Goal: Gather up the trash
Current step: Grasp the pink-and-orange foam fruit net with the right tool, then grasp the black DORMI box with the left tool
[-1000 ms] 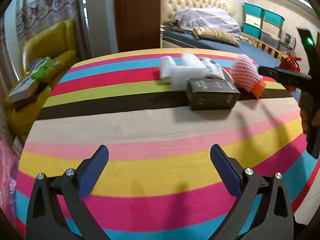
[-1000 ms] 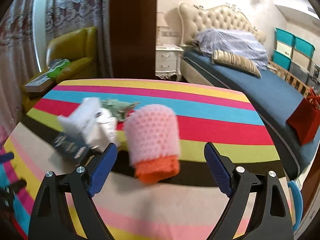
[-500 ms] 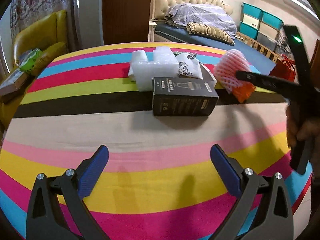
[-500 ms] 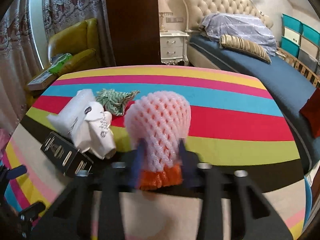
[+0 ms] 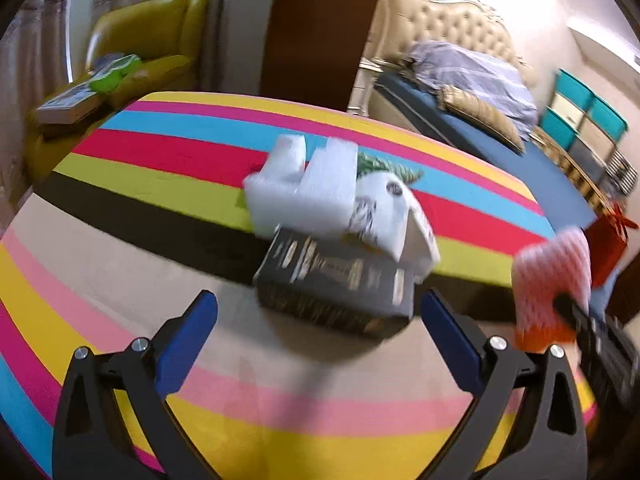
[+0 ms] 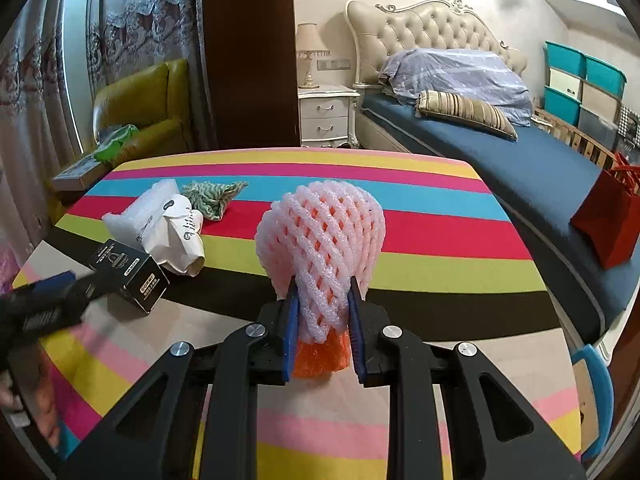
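My right gripper [image 6: 322, 308] is shut on a pink foam fruit net [image 6: 322, 240] with an orange net [image 6: 320, 354] under it, over the striped table [image 6: 440, 240]. The pink net also shows at the right in the left wrist view [image 5: 554, 276]. My left gripper [image 5: 318, 320] is open and empty, just in front of a black box [image 5: 334, 284]. Behind the box lie white foam packing [image 5: 304, 188] and a crumpled white paper bag [image 5: 396, 216]. In the right wrist view the black box [image 6: 128, 272], the white bag [image 6: 180, 236] and a green striped wrapper [image 6: 214, 196] lie at the left.
A yellow armchair [image 5: 140, 48] with books stands beyond the table's far left. A bed [image 6: 500, 148] runs along the right, with a red bag [image 6: 612, 220] beside it. A white nightstand [image 6: 326, 116] stands behind the table.
My right gripper has shut on the pink net. My left gripper has moved forward, close to the black box.
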A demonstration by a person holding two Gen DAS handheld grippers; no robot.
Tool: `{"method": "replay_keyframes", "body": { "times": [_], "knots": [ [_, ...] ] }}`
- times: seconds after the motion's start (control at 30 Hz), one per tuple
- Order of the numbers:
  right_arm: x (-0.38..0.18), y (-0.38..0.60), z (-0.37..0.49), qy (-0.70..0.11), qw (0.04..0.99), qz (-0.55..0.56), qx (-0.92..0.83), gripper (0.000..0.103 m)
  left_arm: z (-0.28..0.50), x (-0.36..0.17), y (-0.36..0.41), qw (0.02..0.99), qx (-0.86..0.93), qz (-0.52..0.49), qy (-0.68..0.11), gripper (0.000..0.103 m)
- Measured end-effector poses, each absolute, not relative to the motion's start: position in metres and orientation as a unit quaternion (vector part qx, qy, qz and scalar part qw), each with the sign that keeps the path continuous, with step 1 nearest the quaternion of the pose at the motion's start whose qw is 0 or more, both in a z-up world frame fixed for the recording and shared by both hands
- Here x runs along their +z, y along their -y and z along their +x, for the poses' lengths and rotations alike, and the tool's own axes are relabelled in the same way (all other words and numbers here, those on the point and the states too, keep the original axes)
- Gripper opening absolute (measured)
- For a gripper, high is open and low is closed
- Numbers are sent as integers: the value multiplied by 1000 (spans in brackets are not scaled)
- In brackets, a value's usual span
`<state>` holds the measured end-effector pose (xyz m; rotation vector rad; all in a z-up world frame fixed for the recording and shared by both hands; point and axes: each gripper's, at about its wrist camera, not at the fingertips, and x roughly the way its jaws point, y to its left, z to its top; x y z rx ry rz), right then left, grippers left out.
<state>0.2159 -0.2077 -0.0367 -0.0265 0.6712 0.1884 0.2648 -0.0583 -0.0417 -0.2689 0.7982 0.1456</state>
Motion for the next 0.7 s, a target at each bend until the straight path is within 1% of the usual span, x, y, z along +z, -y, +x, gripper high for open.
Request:
{"method": "replay_keyframes", "body": {
  "times": [0.13,0.33,0.47,0.53,0.7],
  "knots": [
    [-43,214,216,-331,939,6,94,23,291,-37,69,906,120,-120,-389,98],
    [-42,214,215,-329,939,13,99,23,314,-56,73,883,124,-87,-444,98],
    [-42,212,208,-327,939,16,105,23,296,-69,56,873,108,-71,-470,97],
    [-41,210,202,-327,938,20,111,23,276,-70,43,879,101,-58,-462,97],
    [-41,191,186,-331,934,9,131,23,244,-72,-2,886,91,-82,-448,98]
  ]
}}
